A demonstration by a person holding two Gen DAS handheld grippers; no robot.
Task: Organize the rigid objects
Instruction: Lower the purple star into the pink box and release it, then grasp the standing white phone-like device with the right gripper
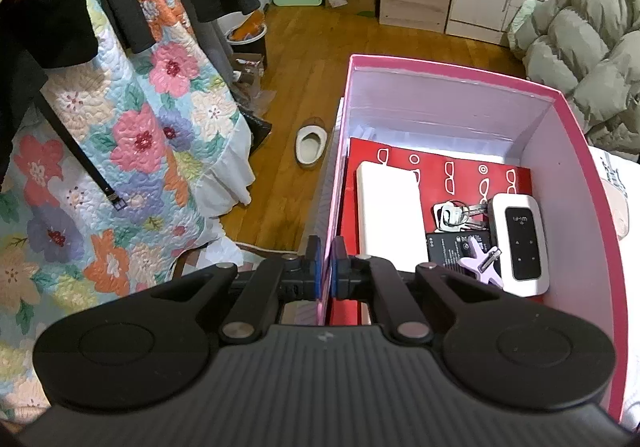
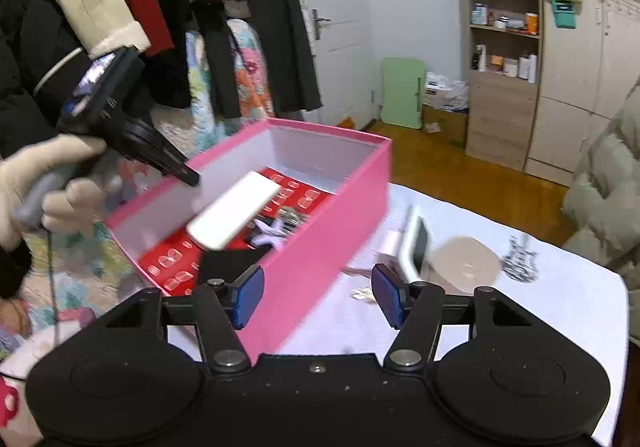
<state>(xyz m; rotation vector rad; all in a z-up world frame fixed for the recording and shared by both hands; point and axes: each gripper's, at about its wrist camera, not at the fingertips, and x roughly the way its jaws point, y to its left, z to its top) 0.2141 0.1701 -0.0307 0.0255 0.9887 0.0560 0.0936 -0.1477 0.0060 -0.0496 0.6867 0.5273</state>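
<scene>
Left wrist view: my left gripper [image 1: 326,267] is clamped on the near wall of the pink box [image 1: 588,183]; inside I see a white power bank [image 1: 390,207], keys [image 1: 456,213] and a small Wi-Fi router [image 1: 520,243]; my right gripper [image 2: 318,297] gapes wide and empty, over the box's edge and the white table [image 2: 560,307].

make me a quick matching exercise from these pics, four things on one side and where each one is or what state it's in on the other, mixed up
Things:
1. left gripper
2. right gripper
3. white power bank
4. beige pad

Places or states:
A. lying in the pink box on the red sheet
B. jaws open, nothing between them
C. clamped on the box's wall
D. on the white cloth, outside the box

Pairs: 1-C, 2-B, 3-A, 4-D
</scene>
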